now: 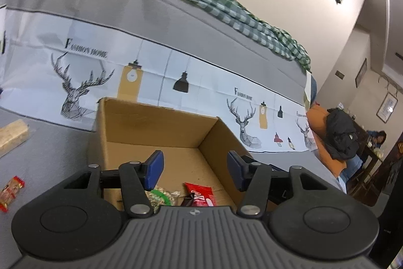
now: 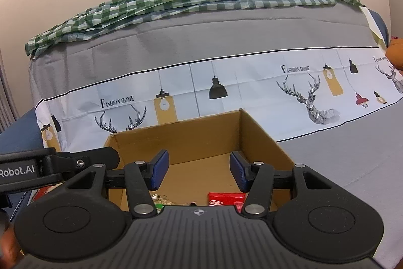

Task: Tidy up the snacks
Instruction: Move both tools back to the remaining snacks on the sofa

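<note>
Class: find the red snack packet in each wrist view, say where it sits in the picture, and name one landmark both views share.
Left wrist: red packet low centre, on the box floor, between the open claw's pads.
Right wrist: red packet low, right of centre, by the right pad, partly hidden.
Shared landmark: the cardboard box, with the deer-print cloth behind.

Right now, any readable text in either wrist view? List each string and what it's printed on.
"FASHION HOME": printed on the white band of the sofa cover, repeated further along and in the left wrist view.
"Robot.AI": on the left gripper body, seen from the right wrist.
Red snack packet in the cardboard box: print too blurred to read.
Small red-and-white packet on the seat: unreadable.
</note>
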A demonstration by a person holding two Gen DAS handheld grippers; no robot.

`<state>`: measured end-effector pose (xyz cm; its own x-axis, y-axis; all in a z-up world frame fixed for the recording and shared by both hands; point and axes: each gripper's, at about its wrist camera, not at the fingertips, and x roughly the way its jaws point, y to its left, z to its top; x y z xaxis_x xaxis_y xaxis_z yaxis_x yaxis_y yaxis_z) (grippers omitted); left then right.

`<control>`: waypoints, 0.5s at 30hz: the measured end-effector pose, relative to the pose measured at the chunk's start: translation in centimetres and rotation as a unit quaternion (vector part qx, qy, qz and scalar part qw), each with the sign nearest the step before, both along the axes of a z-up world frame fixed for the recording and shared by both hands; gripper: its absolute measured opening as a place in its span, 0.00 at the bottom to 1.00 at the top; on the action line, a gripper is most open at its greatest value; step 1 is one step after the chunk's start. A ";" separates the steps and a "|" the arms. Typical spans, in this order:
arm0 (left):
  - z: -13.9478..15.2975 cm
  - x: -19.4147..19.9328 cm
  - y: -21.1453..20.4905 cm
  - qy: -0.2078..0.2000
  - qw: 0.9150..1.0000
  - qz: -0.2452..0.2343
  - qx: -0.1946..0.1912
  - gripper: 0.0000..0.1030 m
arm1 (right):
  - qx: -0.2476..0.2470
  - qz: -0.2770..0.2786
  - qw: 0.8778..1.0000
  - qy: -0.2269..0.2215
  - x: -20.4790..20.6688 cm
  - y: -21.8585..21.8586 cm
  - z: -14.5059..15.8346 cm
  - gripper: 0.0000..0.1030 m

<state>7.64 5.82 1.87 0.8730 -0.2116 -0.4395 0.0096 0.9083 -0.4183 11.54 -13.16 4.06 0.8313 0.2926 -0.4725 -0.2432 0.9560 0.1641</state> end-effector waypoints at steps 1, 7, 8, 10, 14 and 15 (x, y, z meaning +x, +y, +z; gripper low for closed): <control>0.0 -0.2 0.5 0.003 1.000 0.005 -0.005 0.58 | 0.001 0.001 1.000 0.002 0.0 0.3 0.0 0.54; -0.3 -1.9 4.3 0.024 0.998 0.052 -0.022 0.51 | 0.005 0.013 1.000 0.007 -0.7 2.5 0.0 0.54; -0.4 -2.5 5.1 0.033 0.997 0.062 -0.019 0.51 | 0.008 0.016 1.000 0.009 -0.8 2.9 0.0 0.53; -0.4 -3.7 6.7 0.053 0.995 0.077 -0.015 0.52 | 0.013 0.023 1.000 0.012 -1.2 3.9 0.0 0.53; -0.7 -5.8 10.9 0.120 0.985 0.117 0.038 0.52 | 0.032 0.050 0.998 0.023 -2.2 6.3 -0.1 0.39; -1.0 -6.5 11.7 0.136 0.981 0.129 0.059 0.52 | 0.038 0.057 0.997 0.024 -2.6 6.9 0.0 0.38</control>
